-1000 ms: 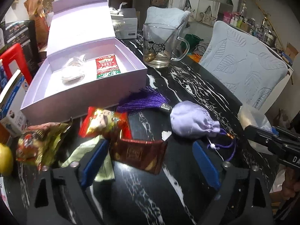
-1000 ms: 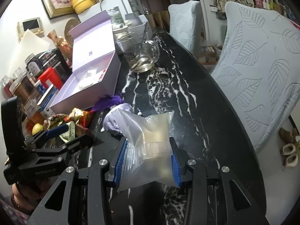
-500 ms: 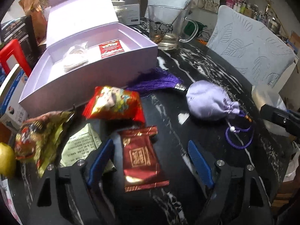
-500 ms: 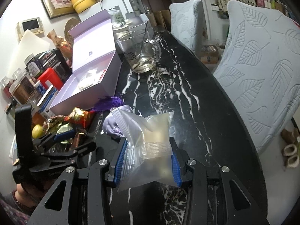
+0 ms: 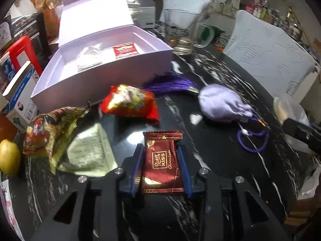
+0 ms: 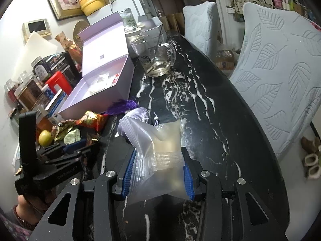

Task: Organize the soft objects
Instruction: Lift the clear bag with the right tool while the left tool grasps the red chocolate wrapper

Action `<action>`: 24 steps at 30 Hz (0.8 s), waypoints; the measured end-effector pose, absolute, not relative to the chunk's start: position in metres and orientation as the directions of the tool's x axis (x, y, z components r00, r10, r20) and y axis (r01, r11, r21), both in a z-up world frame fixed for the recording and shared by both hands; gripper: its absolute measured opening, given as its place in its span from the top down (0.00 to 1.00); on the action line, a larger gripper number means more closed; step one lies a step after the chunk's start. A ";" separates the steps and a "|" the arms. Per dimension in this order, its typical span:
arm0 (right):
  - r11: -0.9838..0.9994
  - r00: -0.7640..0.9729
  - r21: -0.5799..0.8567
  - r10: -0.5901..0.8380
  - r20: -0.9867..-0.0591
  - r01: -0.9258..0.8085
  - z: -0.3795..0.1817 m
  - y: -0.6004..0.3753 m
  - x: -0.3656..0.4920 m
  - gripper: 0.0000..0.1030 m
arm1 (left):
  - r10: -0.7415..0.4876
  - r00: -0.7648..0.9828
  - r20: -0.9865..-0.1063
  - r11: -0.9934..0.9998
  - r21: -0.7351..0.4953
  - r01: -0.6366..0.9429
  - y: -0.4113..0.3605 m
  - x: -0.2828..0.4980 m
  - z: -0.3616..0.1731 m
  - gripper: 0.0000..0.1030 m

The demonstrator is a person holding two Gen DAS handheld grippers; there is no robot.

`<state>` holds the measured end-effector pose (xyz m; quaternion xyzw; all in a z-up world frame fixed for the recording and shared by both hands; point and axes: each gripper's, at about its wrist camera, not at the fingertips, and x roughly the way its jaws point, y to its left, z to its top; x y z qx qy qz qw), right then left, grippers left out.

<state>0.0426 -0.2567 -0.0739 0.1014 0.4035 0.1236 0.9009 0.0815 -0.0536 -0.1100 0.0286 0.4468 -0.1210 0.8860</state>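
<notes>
Black marble-veined worktop (image 5: pixel 220 92), cluttered along its left edge, two leaf-embossed chairs (image 6: pixel 280 76) on the right side.

Nearest, left view: left claw (image 5: pixel 161 168) closing, blue pads against both long edges of a dark red chocolate packet (image 5: pixel 161 160) lying flat on the worktop. Just left of it, a pale green foil sachet (image 5: pixel 88 156), touching a crumpled red-and-gold wrapper (image 5: pixel 48 132); a lemon (image 5: pixel 9 157) at the worktop edge beyond that.

Nearest, right view: right claw (image 6: pixel 158 172) clamped on a clear zip bag (image 6: pixel 160 150) with pale contents, bag standing up between the pads, lifted off the surface.

Middle distance: red printed snack pouch (image 5: pixel 128 102) beside the chocolate packet but apart from it. Lilac drawstring pouch (image 5: pixel 222 104) to the right, its purple cord (image 5: pixel 252 140) looped on the worktop. Purple tassel (image 5: pixel 172 84) between pouch and box.

Further back: open lilac box (image 5: pixel 104 88), lid upright, holding a small red packet (image 5: pixel 126 51) and a clear-wrapped white item (image 5: pixel 90 58). Glass mug (image 6: pixel 156 60) with a little pale liquid behind the box corner.

Far left: jars, cartons and a red plastic item, crowded; details unreadable.
</notes>
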 end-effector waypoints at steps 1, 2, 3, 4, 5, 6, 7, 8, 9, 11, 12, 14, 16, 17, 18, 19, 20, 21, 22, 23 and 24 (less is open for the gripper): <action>0.949 0.645 0.282 0.304 -0.701 -0.141 -0.073 -0.257 0.041 0.60 | -0.200 0.568 -0.798 0.966 -0.064 0.250 -0.054 0.079 -0.110 0.67; 0.949 0.647 0.282 0.303 -0.700 -0.139 -0.073 -0.257 0.040 0.60 | -0.214 0.562 -0.799 0.962 -0.073 0.262 -0.056 0.076 -0.109 0.67; 0.950 0.649 0.281 0.300 -0.699 -0.137 -0.072 -0.257 0.038 0.60 | -0.230 0.553 -0.801 0.957 -0.084 0.277 -0.058 0.073 -0.108 0.67; 0.950 0.651 0.280 0.298 -0.698 -0.134 -0.072 -0.258 0.036 0.60 | -0.241 0.547 -0.802 0.954 -0.091 0.287 -0.061 0.070 -0.108 0.67; 0.951 0.653 0.280 0.296 -0.697 -0.132 -0.071 -0.259 0.034 0.60 | -0.250 0.541 -0.803 0.950 -0.095 0.297 -0.063 0.067 -0.108 0.67; 0.951 0.654 0.279 0.294 -0.697 -0.130 -0.071 -0.259 0.032 0.60 | -0.260 0.533 -0.805 0.945 -0.099 0.311 -0.066 0.062 -0.107 0.67; 0.952 0.655 0.278 0.292 -0.697 -0.129 -0.071 -0.259 0.031 0.60 | -0.265 0.530 -0.806 0.943 -0.101 0.318 -0.067 0.060 -0.107 0.67; 0.953 0.657 0.276 0.289 -0.696 -0.127 -0.070 -0.259 0.028 0.60 | -0.274 0.522 -0.808 0.938 -0.105 0.329 -0.069 0.055 -0.107 0.67; 0.953 0.657 0.274 0.288 -0.697 -0.126 -0.070 -0.260 0.026 0.60 | -0.279 0.517 -0.809 0.935 -0.107 0.337 -0.070 0.052 -0.107 0.67; 0.954 0.655 0.273 0.286 -0.699 -0.124 -0.071 -0.261 0.021 0.60 | -0.294 0.503 -0.813 0.927 -0.114 0.357 -0.072 0.046 -0.106 0.67; 0.954 0.653 0.273 0.285 -0.701 -0.123 -0.072 -0.261 0.018 0.60 | -0.295 0.499 -0.815 0.923 -0.109 0.368 -0.074 0.042 -0.106 0.67; 0.954 0.650 0.275 0.286 -0.704 -0.121 -0.073 -0.261 0.015 0.60 | -0.289 0.502 -0.815 0.922 -0.096 0.376 -0.075 0.036 -0.106 0.67; 0.952 0.647 0.281 0.288 -0.706 -0.118 -0.076 -0.261 0.010 0.60 | -0.279 0.507 -0.815 0.923 -0.082 0.376 -0.076 0.034 -0.106 0.67; 0.952 0.646 0.285 0.290 -0.706 -0.115 -0.077 -0.262 0.008 0.60 | -0.269 0.510 -0.817 0.925 -0.072 0.372 -0.076 0.033 -0.106 0.67; 0.951 0.646 0.287 0.290 -0.706 -0.113 -0.078 -0.262 0.007 0.60 | -0.261 0.513 -0.818 0.927 -0.064 0.369 -0.077 0.032 -0.106 0.67; 0.951 0.646 0.288 0.289 -0.706 -0.111 -0.078 -0.262 0.005 0.60 | -0.257 0.515 -0.818 0.927 -0.059 0.370 -0.078 0.031 -0.106 0.67; 0.951 0.647 0.288 0.288 -0.706 -0.110 -0.078 -0.262 0.004 0.60 | -0.254 0.516 -0.818 0.927 -0.054 0.371 -0.078 0.031 -0.106 0.66; 0.951 0.648 0.288 0.287 -0.705 -0.108 -0.078 -0.262 0.002 0.60 | -0.247 0.518 -0.819 0.926 -0.042 0.376 -0.080 0.030 -0.106 0.65; 0.951 0.650 0.290 0.288 -0.703 -0.108 -0.078 -0.263 0.001 0.60 | -0.245 0.517 -0.820 0.925 -0.037 0.378 -0.081 0.030 -0.106 0.59; 0.951 0.650 0.291 0.288 -0.703 -0.107 -0.078 -0.262 0.000 0.60 | -0.244 0.515 -0.822 0.925 -0.038 0.378 -0.082 0.031 -0.107 0.50; 0.951 0.651 0.291 0.289 -0.702 -0.108 -0.078 -0.262 -0.001 0.60 | -0.245 0.510 -0.824 0.924 -0.040 0.379 -0.083 0.031 -0.108 0.44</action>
